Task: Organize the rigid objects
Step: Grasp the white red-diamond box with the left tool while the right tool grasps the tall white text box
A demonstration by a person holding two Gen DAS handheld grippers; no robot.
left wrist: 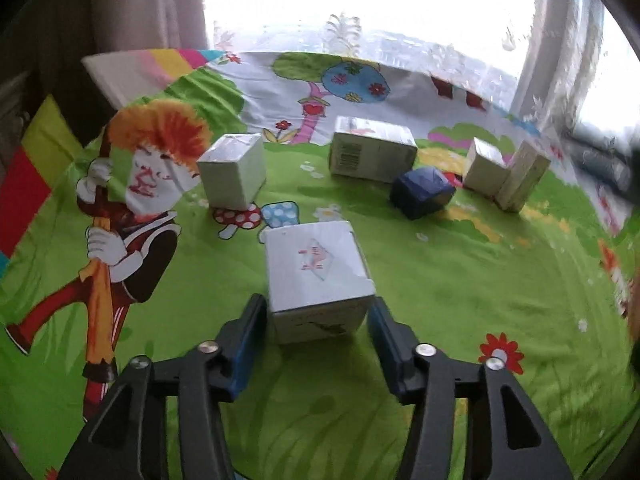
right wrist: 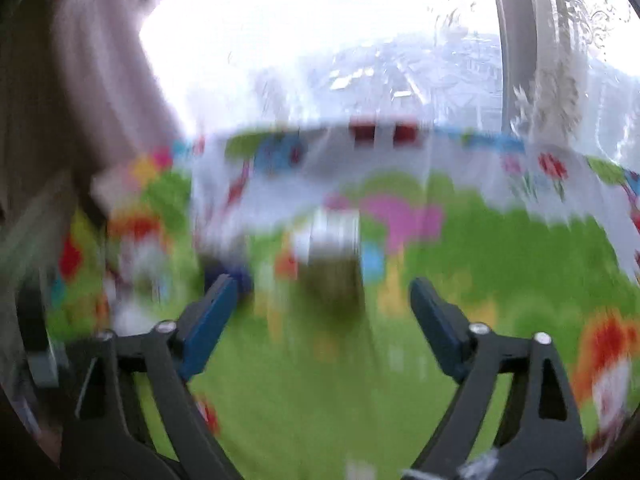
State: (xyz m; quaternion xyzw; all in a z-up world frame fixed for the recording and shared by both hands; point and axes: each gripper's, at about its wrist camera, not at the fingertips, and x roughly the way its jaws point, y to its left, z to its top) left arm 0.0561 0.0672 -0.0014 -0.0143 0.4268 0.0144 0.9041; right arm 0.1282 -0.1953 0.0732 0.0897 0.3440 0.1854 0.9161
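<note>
A white box with a red mark on top (left wrist: 316,268) stands on the green cartoon sheet (left wrist: 440,300), close in front of the left wrist camera. My left gripper (left wrist: 318,308) is around its near end, with both blue pads against its sides. Farther back are a white cube (left wrist: 234,172), a larger carton (left wrist: 372,152), a small white box (left wrist: 486,168), a tall pale box (left wrist: 524,176) and a dark blue lump (left wrist: 422,192). The right wrist view is badly blurred. My right gripper (right wrist: 320,284) stands open with nothing between its fingers, and a blurred pale box (right wrist: 328,236) lies ahead of it.
A bright window with a lace curtain (left wrist: 360,8) lies beyond the sheet's far edge. A brown curtain (left wrist: 152,4) hangs at the back left. A striped pillow (left wrist: 136,72) sits at the left rear corner. Open green sheet spreads right of the held box.
</note>
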